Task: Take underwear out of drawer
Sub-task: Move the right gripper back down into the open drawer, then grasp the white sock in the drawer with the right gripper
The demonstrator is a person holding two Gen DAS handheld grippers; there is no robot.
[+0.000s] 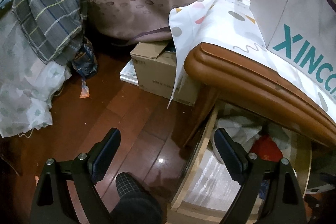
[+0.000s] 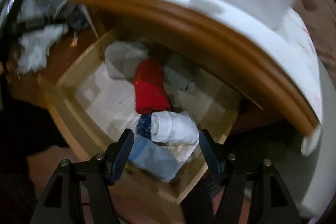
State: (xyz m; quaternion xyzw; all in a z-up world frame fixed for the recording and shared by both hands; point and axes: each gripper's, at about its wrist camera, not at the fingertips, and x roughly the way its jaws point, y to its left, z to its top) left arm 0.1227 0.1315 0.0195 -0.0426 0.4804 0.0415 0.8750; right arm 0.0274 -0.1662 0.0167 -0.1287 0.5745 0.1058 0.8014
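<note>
your right gripper (image 2: 166,150) hangs wide and empty right over the white roll (image 2: 176,127) at the front of the open drawer (image 2: 69,102); its long axis spans your jaws. left gripper (image 1: 168,152), also wide and empty, sits beside the drawer.

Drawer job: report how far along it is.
Done: the drawer stands pulled open, rolled clothes exposed. In hand: the right hand-held gripper hangs open above the white roll, gripping nothing. The left hand-held gripper is open and empty. Left: grasp a roll and lift it out.

Teal letters "XINCC" stand on the white paper bag (image 1: 298,20).
</note>
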